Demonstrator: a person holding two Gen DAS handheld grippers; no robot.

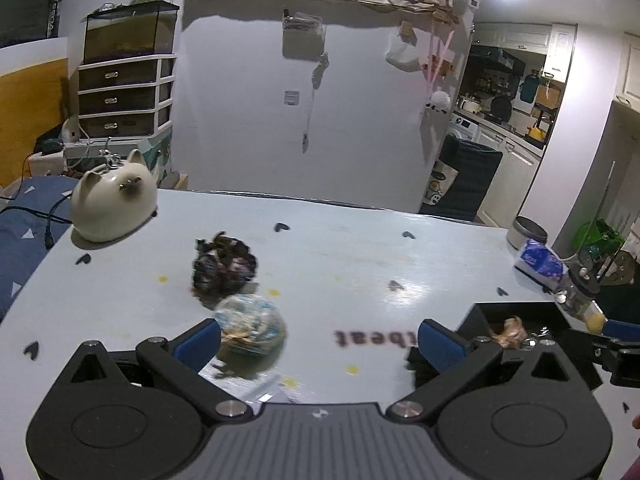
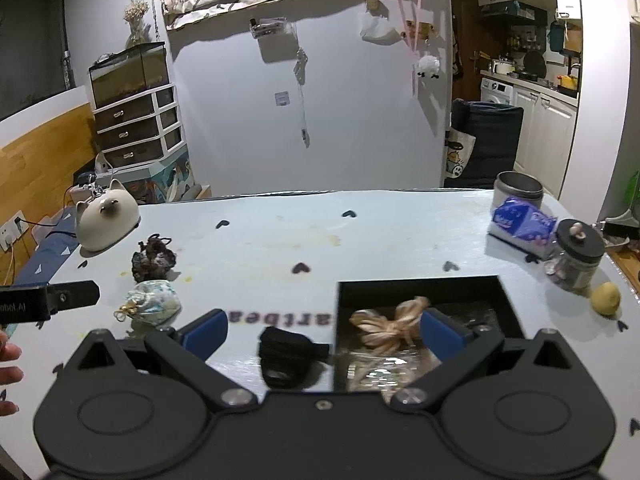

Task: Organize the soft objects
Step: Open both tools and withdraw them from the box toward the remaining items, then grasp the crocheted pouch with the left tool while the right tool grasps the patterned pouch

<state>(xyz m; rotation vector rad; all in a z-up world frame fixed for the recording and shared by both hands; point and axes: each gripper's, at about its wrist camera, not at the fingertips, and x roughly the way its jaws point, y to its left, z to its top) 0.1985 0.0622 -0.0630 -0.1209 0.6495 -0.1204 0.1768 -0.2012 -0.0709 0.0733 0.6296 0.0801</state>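
both grippers hang over the table [image 2: 280, 224] with fingers spread and empty: left gripper [image 1: 320, 344], right gripper [image 2: 324, 332]. a peach scrunchie [image 2: 390, 326] lies in the black box [image 2: 420, 284]; the black scrunchie [image 2: 286, 354] lies just beside the box, and the dark patterned scrunchie [image 1: 224, 266] and pale blue scrunchie [image 1: 252, 326] lie further left.

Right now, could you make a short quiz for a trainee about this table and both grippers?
1. True or false: the black box already holds a beige bow.
2. Which soft item lies nearest the left gripper?
A. the dark scrunchie
B. the pale pouch
C. the cat figure
3. Fill in: the jaws of the right gripper stand ____.

Key:
1. True; the bow lies inside the box.
2. B; the pouch sits just beside the left finger.
3. Open, with nothing between them; a black item lies on the table below.
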